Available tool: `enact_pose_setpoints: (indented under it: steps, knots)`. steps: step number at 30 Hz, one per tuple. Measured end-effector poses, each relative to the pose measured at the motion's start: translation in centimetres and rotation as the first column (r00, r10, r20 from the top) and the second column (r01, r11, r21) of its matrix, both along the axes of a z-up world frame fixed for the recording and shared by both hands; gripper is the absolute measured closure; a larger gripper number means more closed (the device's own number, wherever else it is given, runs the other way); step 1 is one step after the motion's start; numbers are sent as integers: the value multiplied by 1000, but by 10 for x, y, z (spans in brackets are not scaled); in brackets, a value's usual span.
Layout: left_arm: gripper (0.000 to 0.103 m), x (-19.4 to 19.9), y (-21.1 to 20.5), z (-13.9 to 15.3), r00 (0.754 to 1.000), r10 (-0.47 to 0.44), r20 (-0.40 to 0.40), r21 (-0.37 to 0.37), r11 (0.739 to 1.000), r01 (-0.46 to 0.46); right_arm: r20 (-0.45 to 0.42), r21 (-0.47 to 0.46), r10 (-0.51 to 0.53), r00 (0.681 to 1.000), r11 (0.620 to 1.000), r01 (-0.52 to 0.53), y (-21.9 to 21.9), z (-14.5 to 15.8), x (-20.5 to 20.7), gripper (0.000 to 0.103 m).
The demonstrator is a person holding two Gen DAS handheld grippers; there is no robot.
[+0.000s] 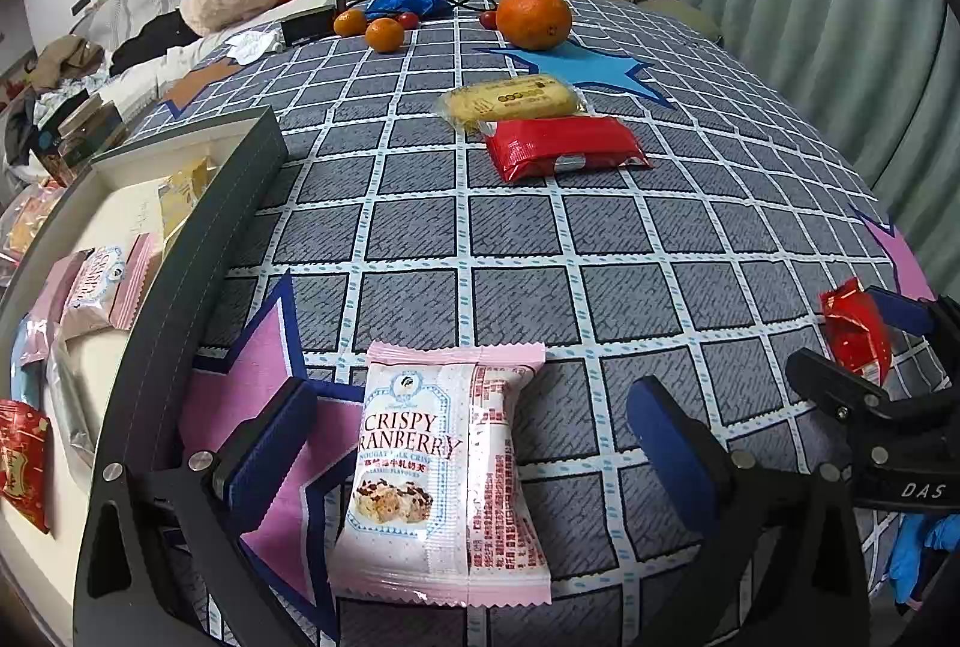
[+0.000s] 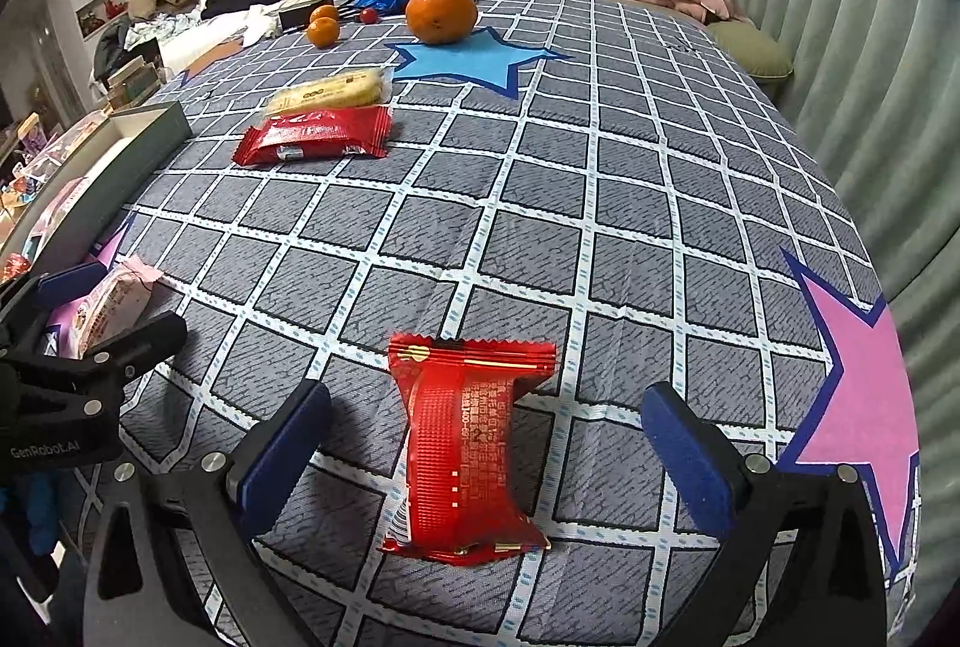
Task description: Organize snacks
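In the left wrist view, the box point(image 1: 252, 149) runs down the left edge, already holding pink, yellow and red packets. Its dark wall stands just beside the left gripper point(image 1: 474, 437), so a packet carried that way could catch on the rim if it rides too low. That gripper is wide open, its blue pads either side of the pink packet point(image 1: 444, 473) at lower centre without pressing it. The packet is puffed and slick; closing on its middle could squash the contents, and closing on a sealed edge might let it slide out.

In the right wrist view, the right gripper point(image 2: 486, 437) is likewise spread wide around the red packet point(image 2: 468, 443) at lower centre, pads clear of it. The same slipping risk applies, and the loose cloth point(image 2: 600, 167) could bunch up under a pad that dips too far.

The two grippers work close together: each shows at the other's frame edge, so both swinging toward the box at once could collide.

Upper centre left, a yellow bar point(image 2: 330, 92) touches a long red packet point(image 2: 315, 134), both waiting. Beyond them sit an orange point(image 2: 441, 13), small oranges point(image 2: 323, 26) and a cable, well apart from the open path between.
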State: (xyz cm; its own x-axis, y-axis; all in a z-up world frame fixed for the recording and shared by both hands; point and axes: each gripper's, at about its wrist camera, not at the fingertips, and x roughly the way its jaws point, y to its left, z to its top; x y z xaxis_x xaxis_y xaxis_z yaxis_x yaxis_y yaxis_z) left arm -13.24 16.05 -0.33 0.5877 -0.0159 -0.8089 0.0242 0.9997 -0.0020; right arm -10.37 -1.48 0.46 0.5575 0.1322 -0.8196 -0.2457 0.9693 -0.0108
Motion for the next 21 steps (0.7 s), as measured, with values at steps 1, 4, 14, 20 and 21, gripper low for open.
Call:
enact_pose_setpoints:
  steps: [1, 4, 14, 20, 21]
  knots:
    - [0, -1, 0, 0, 1000, 1, 2, 0, 1000, -1, 4, 1, 0, 1000, 1000, 0, 0, 0, -1, 0]
    - [0, -3, 0, 0, 1000, 1, 5, 0, 1000, -1, 13, 3, -2, 1000, 1000, 2, 0, 0, -2, 0]
    - [0, -3, 0, 0, 1000, 0, 4, 0, 1000, 0, 21, 5, -5, 1000, 1000, 5, -1, 1, -4, 0]
    - [0, -4, 0, 0, 1000, 0, 4, 0, 1000, 0, 21, 5, -4, 1000, 1000, 4, -1, 1, -4, 0]
    - [0, -4, -1, 0, 1000, 0, 4, 0, 1000, 0, 21, 5, -4, 1000, 1000, 4, -1, 1, -4, 0]
